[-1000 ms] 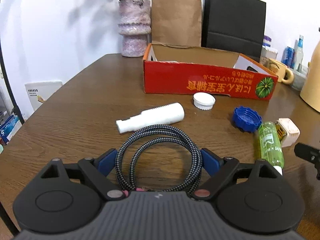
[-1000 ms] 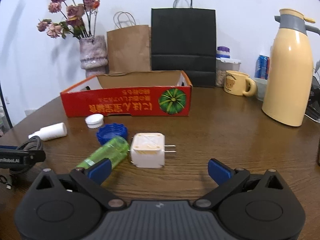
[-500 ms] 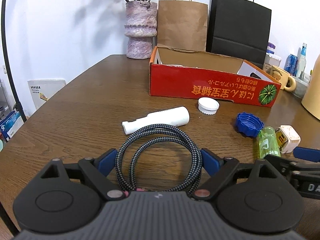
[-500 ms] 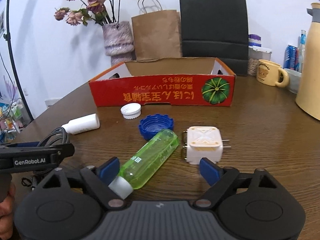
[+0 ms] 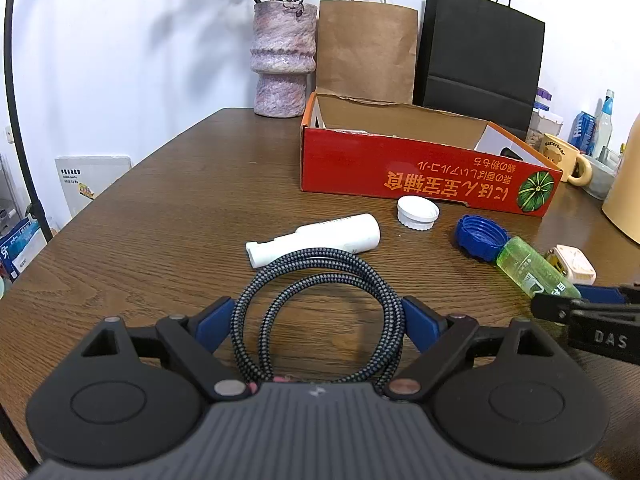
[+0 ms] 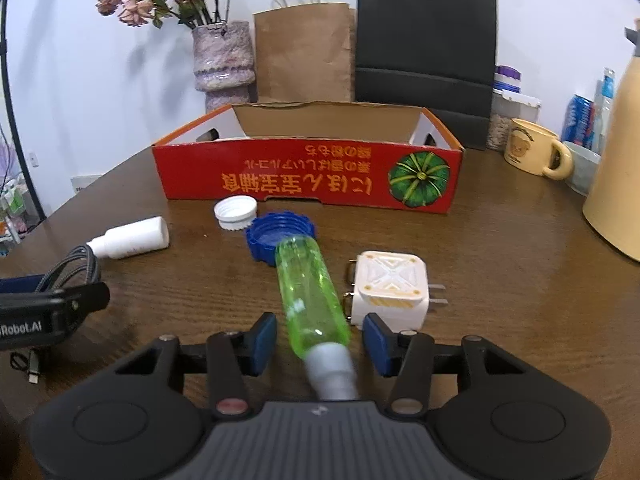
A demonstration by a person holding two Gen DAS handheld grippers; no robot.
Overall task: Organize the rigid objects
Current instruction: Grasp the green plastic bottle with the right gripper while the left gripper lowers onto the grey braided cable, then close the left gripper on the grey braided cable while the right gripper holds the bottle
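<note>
My right gripper (image 6: 319, 340) straddles the cap end of a green bottle (image 6: 310, 296) lying on the table; its jaws are narrowed but do not touch the bottle. A white plug adapter (image 6: 390, 288) lies just right of the bottle, a blue cap (image 6: 266, 238) and a white cap (image 6: 235, 211) beyond it. My left gripper (image 5: 316, 320) is open around a coiled braided cable (image 5: 316, 280). A white bottle (image 5: 316, 236) lies past the cable. The red cardboard box (image 6: 308, 176) stands open behind.
A pink vase (image 5: 282, 60), a brown bag (image 5: 364, 48) and a black bag (image 5: 482, 52) stand behind the box. A yellow mug (image 6: 534, 152), cans and a cream thermos (image 6: 618, 184) are at the right. The table edge curves at the left.
My right gripper moved left and forward from the plug adapter until it straddled the green bottle, and its jaws narrowed. The left gripper stayed around the cable.
</note>
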